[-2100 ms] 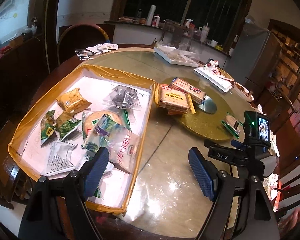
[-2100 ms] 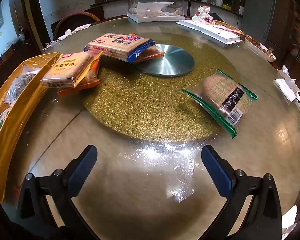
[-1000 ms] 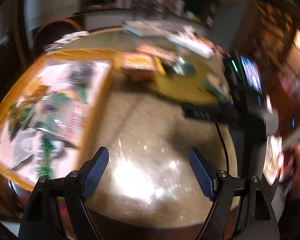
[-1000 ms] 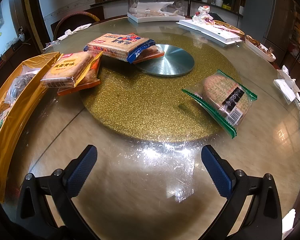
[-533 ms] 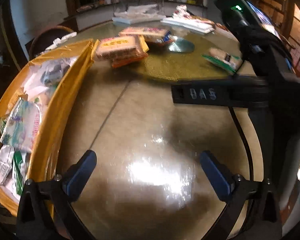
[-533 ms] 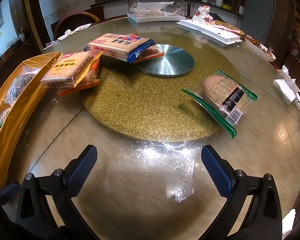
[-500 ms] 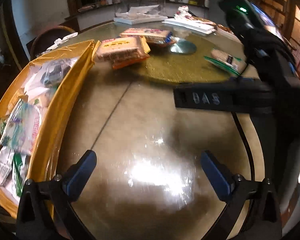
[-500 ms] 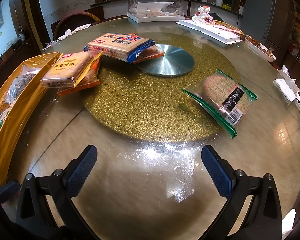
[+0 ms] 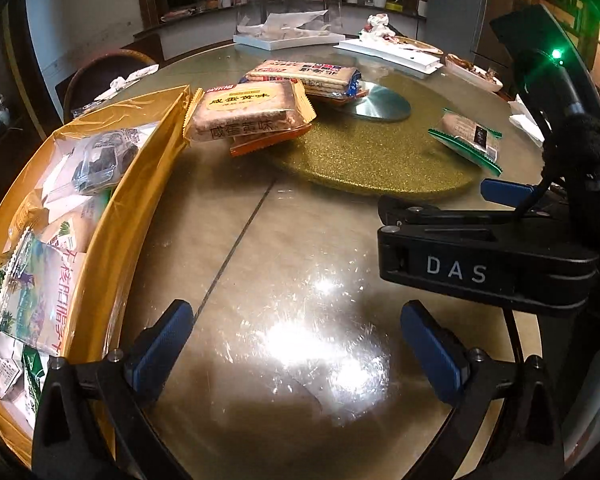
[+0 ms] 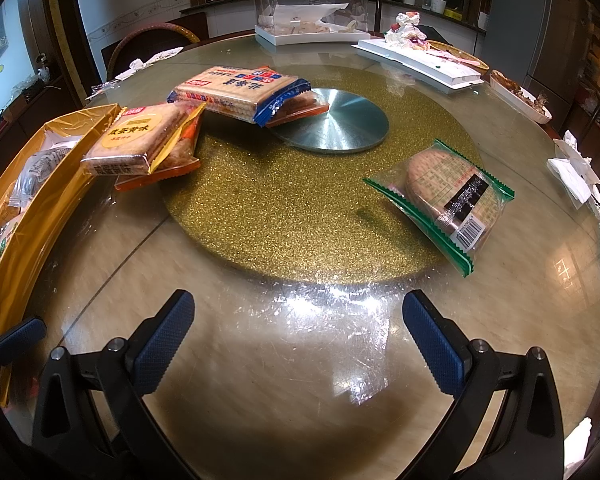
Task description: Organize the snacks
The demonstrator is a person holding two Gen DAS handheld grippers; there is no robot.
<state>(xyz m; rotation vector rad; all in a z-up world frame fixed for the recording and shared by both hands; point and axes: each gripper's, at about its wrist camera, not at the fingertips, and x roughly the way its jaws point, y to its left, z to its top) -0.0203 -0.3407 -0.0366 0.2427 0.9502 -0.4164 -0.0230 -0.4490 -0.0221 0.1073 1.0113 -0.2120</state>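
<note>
A yellow box (image 9: 112, 216) at the left holds several snack packets (image 9: 36, 300); its wall also shows in the right wrist view (image 10: 40, 216). An orange cracker pack (image 10: 144, 140) leans beside the box on the gold turntable (image 10: 292, 208). A blue-ended cracker pack (image 10: 240, 90) lies behind it. A green-edged round biscuit pack (image 10: 448, 196) lies at the right. My left gripper (image 9: 296, 344) is open and empty over bare glass. My right gripper (image 10: 300, 340) is open and empty, short of the turntable; its body shows in the left wrist view (image 9: 480, 264).
A silver disc (image 10: 336, 124) sits at the turntable's centre. White trays (image 10: 420, 60) and a clear box (image 10: 308, 24) stand at the table's far side. Tissues (image 10: 572, 172) lie at the right edge. A chair (image 10: 148, 44) stands behind the table at left.
My left gripper has swung right from over the box to the glass beside my right gripper. The right gripper and the packs have not moved.
</note>
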